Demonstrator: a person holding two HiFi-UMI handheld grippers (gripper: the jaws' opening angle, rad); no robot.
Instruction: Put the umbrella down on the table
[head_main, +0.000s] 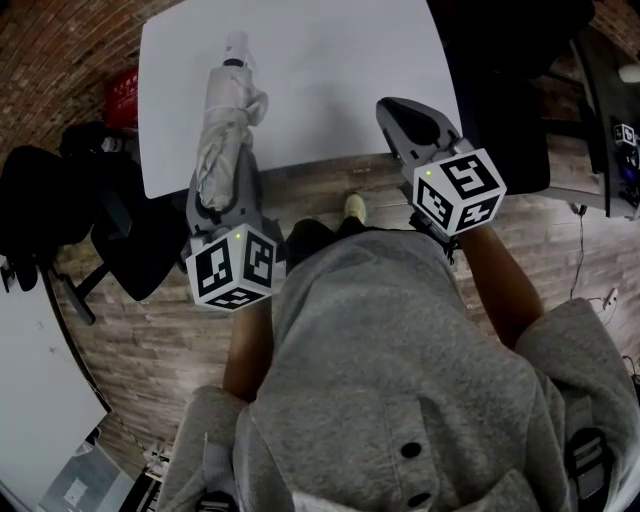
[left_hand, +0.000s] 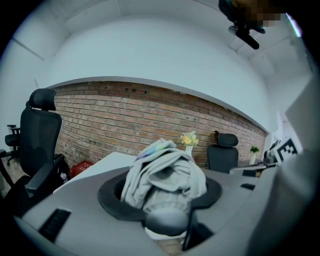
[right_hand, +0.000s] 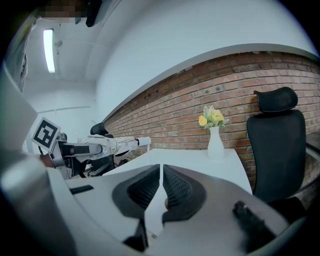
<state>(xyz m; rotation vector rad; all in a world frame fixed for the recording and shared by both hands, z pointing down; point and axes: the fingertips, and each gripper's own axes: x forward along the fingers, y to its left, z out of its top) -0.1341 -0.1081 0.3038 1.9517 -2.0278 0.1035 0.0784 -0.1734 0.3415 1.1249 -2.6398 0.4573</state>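
Observation:
A folded grey umbrella sticks out level from my left gripper, which is shut on its handle end; its capped tip reaches over the white table. In the left gripper view the bunched fabric of the umbrella fills the space between the jaws of the left gripper. My right gripper hovers at the table's near edge, shut, with nothing in it; its ribbed pads almost meet. The right gripper view also shows the umbrella off to the left.
A white vase of yellow flowers stands at the table's far end before a brick wall. Black office chairs stand left of the table, another chair at the right. A red crate sits on the floor.

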